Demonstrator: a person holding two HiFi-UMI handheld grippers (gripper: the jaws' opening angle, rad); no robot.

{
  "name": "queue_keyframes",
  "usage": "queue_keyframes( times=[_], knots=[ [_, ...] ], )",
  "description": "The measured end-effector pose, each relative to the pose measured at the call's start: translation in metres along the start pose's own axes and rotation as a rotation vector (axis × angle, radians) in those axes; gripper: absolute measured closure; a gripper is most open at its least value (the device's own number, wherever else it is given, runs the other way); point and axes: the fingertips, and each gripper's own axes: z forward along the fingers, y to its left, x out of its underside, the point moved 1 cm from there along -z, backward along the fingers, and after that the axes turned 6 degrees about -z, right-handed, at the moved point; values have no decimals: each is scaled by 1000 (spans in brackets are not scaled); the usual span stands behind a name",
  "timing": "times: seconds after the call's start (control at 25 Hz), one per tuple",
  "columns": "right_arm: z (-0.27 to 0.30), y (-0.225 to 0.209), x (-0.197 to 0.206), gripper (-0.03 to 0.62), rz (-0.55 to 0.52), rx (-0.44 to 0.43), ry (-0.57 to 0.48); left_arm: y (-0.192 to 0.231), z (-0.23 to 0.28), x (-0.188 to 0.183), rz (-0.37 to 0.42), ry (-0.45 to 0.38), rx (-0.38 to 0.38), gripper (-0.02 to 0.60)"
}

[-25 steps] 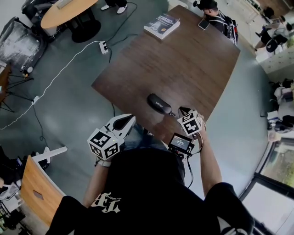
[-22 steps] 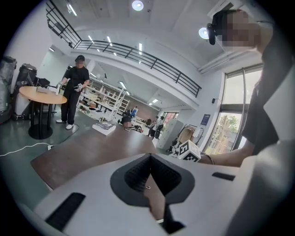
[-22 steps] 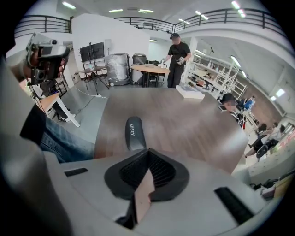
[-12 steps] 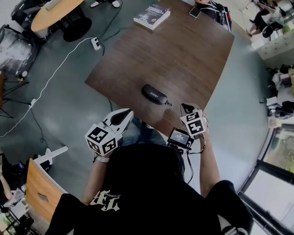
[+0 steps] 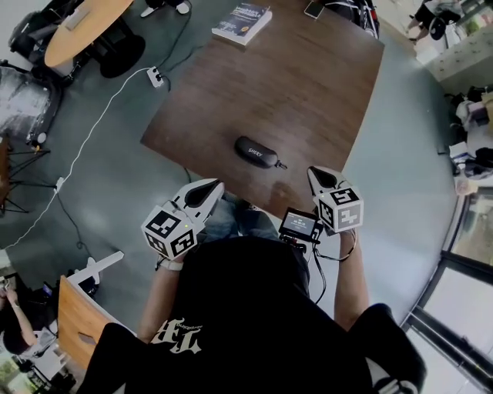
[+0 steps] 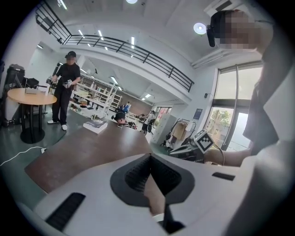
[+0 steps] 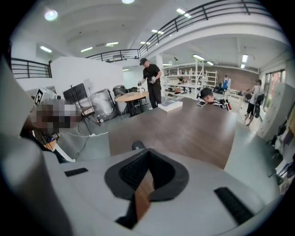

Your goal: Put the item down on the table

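The black, oblong, hard-shelled glasses case (image 5: 256, 151) lies flat on the dark brown wooden table (image 5: 308, 92), close to the near edge and toward the near corner, with white lettering on its top. Nothing touches it; both claws are apart from it, on the person's side.

The left gripper (image 5: 209, 188), white-bodied with a marker cube at its rear, is held just off the near edge, above the person's jeans. Its own view shows the two jaws pressed together at the tips with nothing pinched between them. The right gripper (image 5: 317, 173) sits at the near corner of the table, to the right of the case, and carries a small lit screen (image 5: 299, 225) on its inner side. Its jaws are also pressed together and empty; in the right gripper view the rounded end of the case (image 7: 137, 145) peeks over the top of the jaw housing, out ahead on the tabletop.

At the far left corner of the table rests a thick dark-covered book (image 5: 242, 21), and a dark phone (image 5: 313, 9) lies on the far edge near a seated person. On the grey-green floor to the left of the table runs a white cable ending in a white power strip (image 5: 154, 75), and beyond it stands a round light-wood table on a black pedestal (image 5: 77, 31). In the left gripper view a person dressed in black (image 6: 67, 87) stands by that round table.
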Motion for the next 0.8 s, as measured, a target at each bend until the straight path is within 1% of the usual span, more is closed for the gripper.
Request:
queue_keyframes(
  times=[0.16, 0.32, 0.48, 0.64, 0.8],
  knots=[
    [-21, 7, -14, 606, 78, 15, -92, -5, 2, -6, 23, 14, 45, 575],
    [-33, 17, -22, 608, 131, 53, -144, -6, 0, -14, 45, 24, 87, 575],
    [-37, 51, -26, 608, 187, 22, -186, -5, -21, -16, 40, 10, 114, 575],
    [-31, 97, -29, 608, 155, -6, -185, -3, -45, -5, 28, 8, 169, 575],
    [-29, 150, -22, 608, 64, -53, -139, -12, -73, 2, 30, -18, 228, 575]
  ],
)
